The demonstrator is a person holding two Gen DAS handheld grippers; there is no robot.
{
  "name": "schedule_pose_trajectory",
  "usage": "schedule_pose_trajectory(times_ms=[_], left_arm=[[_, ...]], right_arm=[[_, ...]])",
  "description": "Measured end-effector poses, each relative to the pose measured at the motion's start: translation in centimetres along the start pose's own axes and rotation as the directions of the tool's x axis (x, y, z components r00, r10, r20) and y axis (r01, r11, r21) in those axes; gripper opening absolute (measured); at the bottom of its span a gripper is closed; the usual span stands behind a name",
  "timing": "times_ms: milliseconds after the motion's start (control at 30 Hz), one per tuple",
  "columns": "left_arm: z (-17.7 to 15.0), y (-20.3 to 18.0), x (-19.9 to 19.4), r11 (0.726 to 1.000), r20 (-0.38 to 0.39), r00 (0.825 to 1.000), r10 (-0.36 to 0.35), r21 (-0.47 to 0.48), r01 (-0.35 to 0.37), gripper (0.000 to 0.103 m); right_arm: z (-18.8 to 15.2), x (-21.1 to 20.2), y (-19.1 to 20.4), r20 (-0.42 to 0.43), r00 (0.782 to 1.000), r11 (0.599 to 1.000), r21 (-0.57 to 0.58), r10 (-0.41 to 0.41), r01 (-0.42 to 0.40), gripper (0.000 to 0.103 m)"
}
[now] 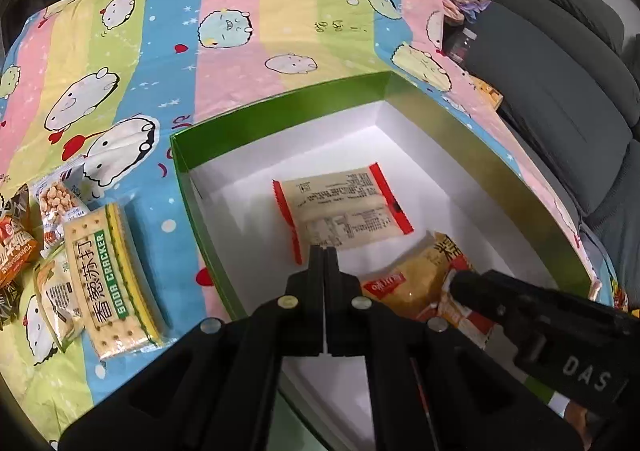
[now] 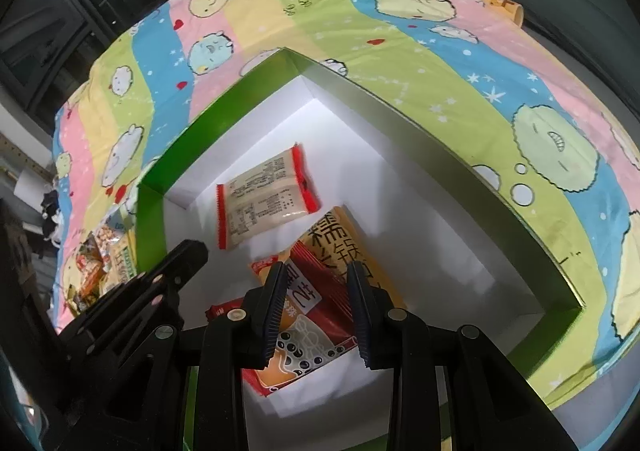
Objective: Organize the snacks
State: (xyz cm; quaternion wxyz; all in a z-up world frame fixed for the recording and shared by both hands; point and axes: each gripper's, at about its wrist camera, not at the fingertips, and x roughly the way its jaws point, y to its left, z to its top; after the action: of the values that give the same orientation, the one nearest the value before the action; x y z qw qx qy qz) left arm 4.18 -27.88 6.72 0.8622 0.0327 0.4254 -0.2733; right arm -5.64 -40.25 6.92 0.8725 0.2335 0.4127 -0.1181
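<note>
A green box (image 1: 280,99) with a white inside stands on the striped cartoon cloth. In it lie a beige packet with red ends (image 1: 344,207) and a yellow packet (image 1: 416,283). My left gripper (image 1: 324,249) hangs over the box's near part, shut with nothing in it; its tips sit just before the beige packet. My right gripper (image 2: 316,269) is shut on a red bubble-tea packet (image 2: 312,315), held low in the box above the yellow packet (image 2: 340,239). The beige packet (image 2: 264,199) lies beyond it. The left gripper (image 2: 188,251) shows at the left of the right wrist view.
Left of the box lies a heap of snacks on the cloth: a soda cracker pack (image 1: 112,283), a peanut bag (image 1: 56,203), an orange packet (image 1: 16,251) and others. A grey sofa (image 1: 560,91) stands at the right. The cloth (image 1: 240,31) stretches behind the box.
</note>
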Motion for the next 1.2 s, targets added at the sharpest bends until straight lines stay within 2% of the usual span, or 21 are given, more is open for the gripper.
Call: schedule_pose_trajectory(times_ms=[100, 233, 300, 367, 500, 600, 667, 800, 833, 967, 1100, 1200], left_arm=[[-0.1, -0.2, -0.2, 1.000, 0.017, 1.000, -0.005, 0.004, 0.005, 0.004], [0.1, 1.0, -1.4, 0.987, 0.011, 0.992, -0.123, -0.099, 0.123, 0.004], [0.0, 1.5, -3.1, 0.984, 0.024, 0.992, -0.126, -0.123, 0.128, 0.021], [-0.2, 1.7, -5.0, 0.986, 0.065, 0.991, -0.115, -0.112, 0.122, 0.025], [-1.0, 3.2, -8.9, 0.988, 0.133, 0.988, -0.077, -0.120, 0.093, 0.039], [-1.9, 5.3, -11.4, 0.988, 0.167, 0.985, -0.037, -0.141, 0.060, 0.046], [-2.5, 6.9, -12.6, 0.986, 0.175, 0.985, 0.008, -0.164, 0.021, 0.047], [-3.9, 10.2, -14.2, 0.978, 0.176, 0.981, 0.078, -0.203, -0.041, 0.053], [-4.4, 11.4, -14.8, 0.973, 0.179, 0.978, 0.106, -0.220, -0.065, 0.053], [-5.9, 14.6, -16.1, 0.958, 0.166, 0.970, 0.179, -0.254, -0.133, 0.054], [-7.0, 18.0, -17.0, 0.944, 0.157, 0.965, 0.209, -0.291, -0.157, 0.056], [-8.1, 21.0, -17.6, 0.913, 0.182, 0.951, 0.249, -0.371, -0.168, 0.060]], right_arm=[[0.0, 0.4, -0.1, 0.000, 1.000, 1.000, 0.009, 0.023, -0.023, 0.034], [0.1, 0.9, 0.0, 0.005, 0.998, 0.998, 0.011, 0.063, -0.063, 0.042], [0.2, 1.2, 0.3, 0.016, 0.997, 0.997, 0.007, 0.076, -0.076, 0.046], [0.2, 1.6, 0.6, 0.029, 0.997, 0.997, 0.005, 0.075, -0.075, 0.046], [0.0, 1.8, 1.7, 0.052, 0.996, 0.997, -0.029, 0.070, -0.069, 0.047], [0.0, 2.3, 2.2, 0.031, 0.993, 0.994, -0.031, 0.110, -0.109, 0.047], [-0.2, 2.5, 3.0, 0.025, 0.995, 0.994, -0.053, 0.098, -0.097, 0.048], [-0.8, 3.0, 4.8, 0.004, 0.994, 0.991, -0.088, 0.106, -0.105, 0.062], [-0.9, 3.1, 5.2, 0.001, 0.994, 0.990, -0.095, 0.105, -0.104, 0.063], [-1.8, 3.5, 7.5, 0.012, 0.999, 0.989, -0.148, 0.031, -0.028, 0.064], [-2.4, 3.9, 9.2, 0.029, 0.999, 0.990, -0.140, -0.028, 0.032, 0.066], [-2.6, 4.1, 9.9, 0.040, 0.998, 0.990, -0.132, -0.048, 0.053, 0.066]])
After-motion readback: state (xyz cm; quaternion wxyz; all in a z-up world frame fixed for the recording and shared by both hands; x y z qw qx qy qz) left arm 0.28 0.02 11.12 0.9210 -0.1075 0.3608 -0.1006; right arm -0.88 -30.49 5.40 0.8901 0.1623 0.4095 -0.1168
